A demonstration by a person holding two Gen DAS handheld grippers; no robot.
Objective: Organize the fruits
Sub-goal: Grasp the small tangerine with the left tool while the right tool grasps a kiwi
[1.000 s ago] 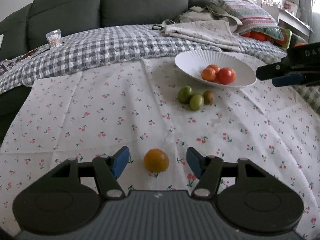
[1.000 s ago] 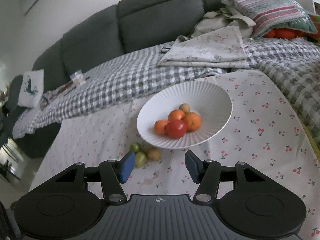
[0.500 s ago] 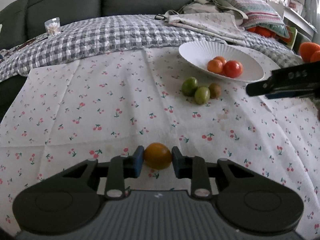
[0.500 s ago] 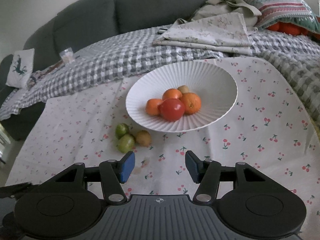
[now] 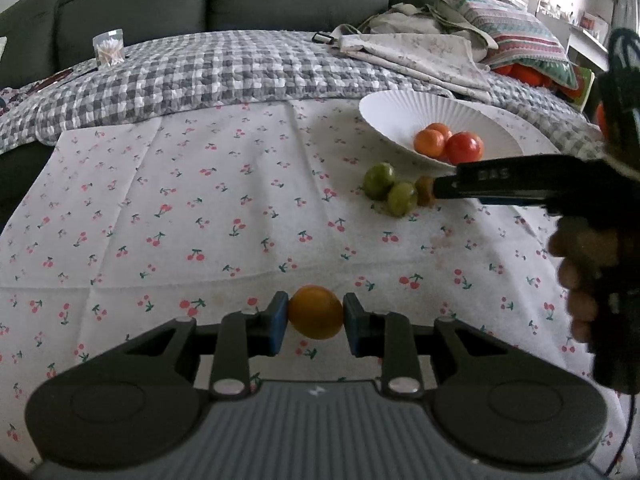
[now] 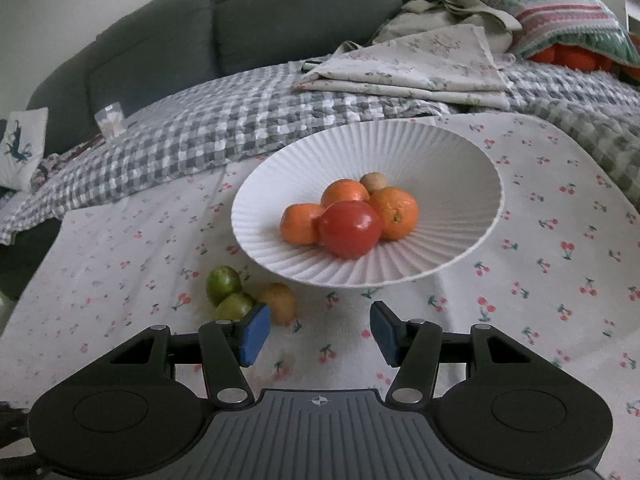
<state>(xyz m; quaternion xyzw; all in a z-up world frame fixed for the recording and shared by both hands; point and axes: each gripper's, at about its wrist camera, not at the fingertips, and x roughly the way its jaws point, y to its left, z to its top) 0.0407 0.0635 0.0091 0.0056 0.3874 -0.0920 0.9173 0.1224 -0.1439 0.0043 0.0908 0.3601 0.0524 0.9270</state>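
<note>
My left gripper (image 5: 315, 318) is shut on an orange fruit (image 5: 316, 311), held low over the cherry-print cloth. A white ribbed bowl (image 6: 440, 160) holds three oranges, a red tomato (image 6: 350, 229) and a small brown fruit. Two green fruits (image 6: 223, 285) and a brown kiwi (image 6: 280, 303) lie on the cloth just left of the bowl's front. My right gripper (image 6: 316, 334) is open and empty, hovering in front of the bowl, its left finger beside the kiwi. The right gripper also shows in the left wrist view (image 5: 500, 184), next to the green fruits (image 5: 379, 180).
A grey checked blanket (image 5: 224, 68) and folded floral cloths (image 6: 420, 64) lie behind the cloth, against a dark sofa. A small clear cup (image 5: 108, 46) stands on the blanket at the far left. Striped cushions (image 6: 560, 12) sit at the far right.
My left gripper closed on the orange fruit and lifted it slightly. My right gripper moved down and closer to the bowl and the loose fruits, staying open.
</note>
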